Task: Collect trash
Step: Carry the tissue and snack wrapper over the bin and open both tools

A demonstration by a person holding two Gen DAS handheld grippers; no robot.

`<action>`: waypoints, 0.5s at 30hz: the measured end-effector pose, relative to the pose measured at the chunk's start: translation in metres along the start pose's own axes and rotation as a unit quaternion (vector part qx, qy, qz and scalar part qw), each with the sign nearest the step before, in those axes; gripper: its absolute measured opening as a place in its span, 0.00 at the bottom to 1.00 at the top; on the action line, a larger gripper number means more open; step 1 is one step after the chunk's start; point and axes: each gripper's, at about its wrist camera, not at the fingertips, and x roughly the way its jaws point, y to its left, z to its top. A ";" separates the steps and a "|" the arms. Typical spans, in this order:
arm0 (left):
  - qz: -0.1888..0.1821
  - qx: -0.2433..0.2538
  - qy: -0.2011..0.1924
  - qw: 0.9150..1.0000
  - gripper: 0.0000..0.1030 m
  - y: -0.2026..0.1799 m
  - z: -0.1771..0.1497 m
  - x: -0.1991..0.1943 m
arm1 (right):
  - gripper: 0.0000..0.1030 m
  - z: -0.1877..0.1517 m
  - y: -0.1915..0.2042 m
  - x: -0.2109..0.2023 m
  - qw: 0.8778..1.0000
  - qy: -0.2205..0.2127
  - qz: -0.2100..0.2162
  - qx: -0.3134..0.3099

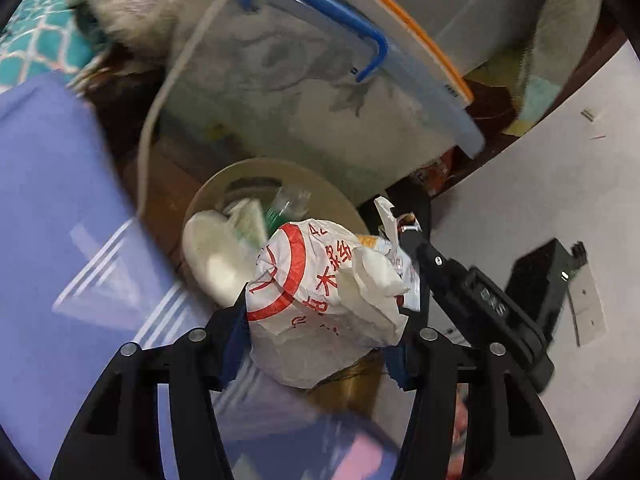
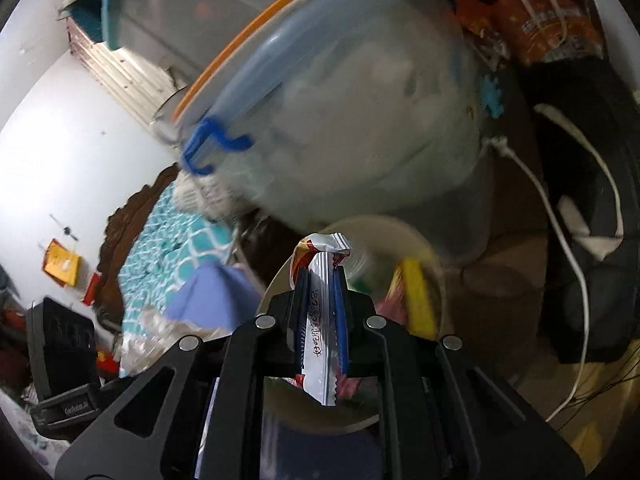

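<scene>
My left gripper [image 1: 324,312] is shut on a crumpled white paper bag [image 1: 320,296] with red print and holds it over a round tan trash bin [image 1: 224,184]. The bin holds a white cup, a plastic bottle and other scraps. My right gripper [image 2: 320,280] is shut on a thin silver and red snack wrapper [image 2: 320,320] pinched flat between its fingers. It also hangs over the tan bin [image 2: 436,256], where a yellow packet [image 2: 416,296] lies. The right gripper [image 1: 412,232] shows in the left wrist view beside the bag, with its wrapper.
A clear storage box with blue clips [image 1: 304,92] and another with an orange rim stand behind the bin. A purple cloth [image 1: 60,220] lies to the left. A white cable [image 2: 568,248], a dark bag [image 2: 592,200] and a black box [image 2: 60,348] are nearby.
</scene>
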 end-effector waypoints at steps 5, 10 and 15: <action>0.012 -0.034 0.017 0.999 0.73 0.011 0.016 0.041 | 0.19 0.006 -0.003 0.038 0.999 0.034 -0.035 -0.014; 0.008 -0.058 0.023 0.998 0.87 0.025 0.019 0.047 | 0.78 -0.011 -0.005 0.041 0.998 0.043 -0.031 -0.017; -0.004 -0.071 -0.009 0.997 0.87 0.036 0.008 0.011 | 0.78 -0.016 0.009 0.010 0.999 0.000 -0.023 -0.023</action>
